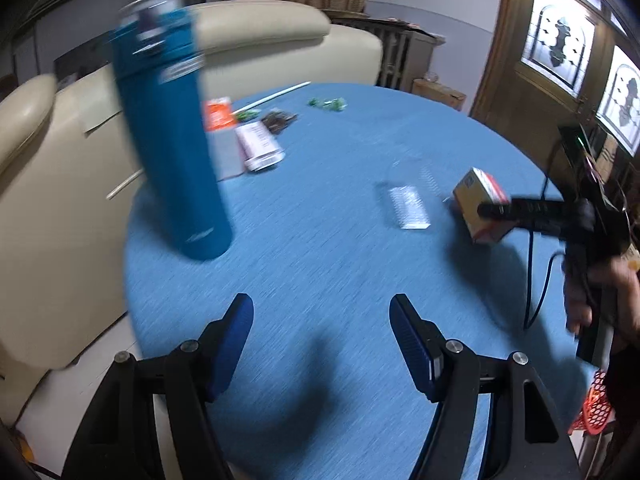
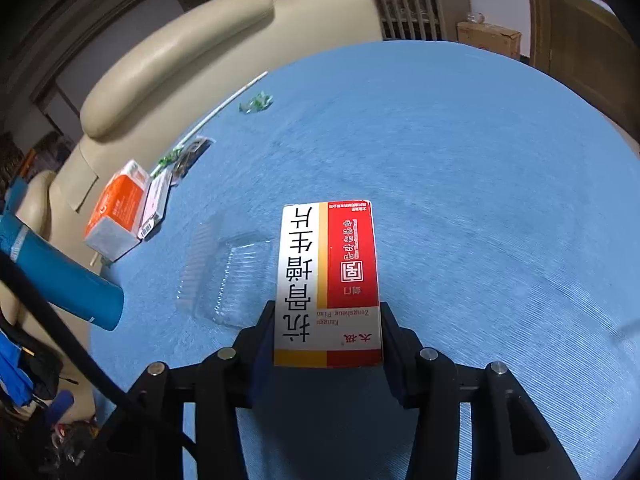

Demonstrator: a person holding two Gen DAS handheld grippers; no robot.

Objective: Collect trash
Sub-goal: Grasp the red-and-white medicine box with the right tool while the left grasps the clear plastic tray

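Your right gripper point(image 2: 326, 336) jaws grip the red-and-white medicine box point(image 2: 328, 280) over the blue bench point(image 2: 480, 200), just right of a clear plastic tray point(image 2: 236, 280). Your left gripper point(image 1: 322, 344) jaws stand open, empty.

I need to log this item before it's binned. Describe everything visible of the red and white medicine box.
The medicine box is a flat rectangular carton, cardboard by its look, closed and undented. Its top face is white with large black Chinese characters, a red panel with small print, and yellow and red bands at the near end. It is clamped at its near end between the black fingers of the right tool, with its far end pointing away over the blue tablecloth. In the left wrist view it looks tilted. A clear plastic tray lies just to its left.
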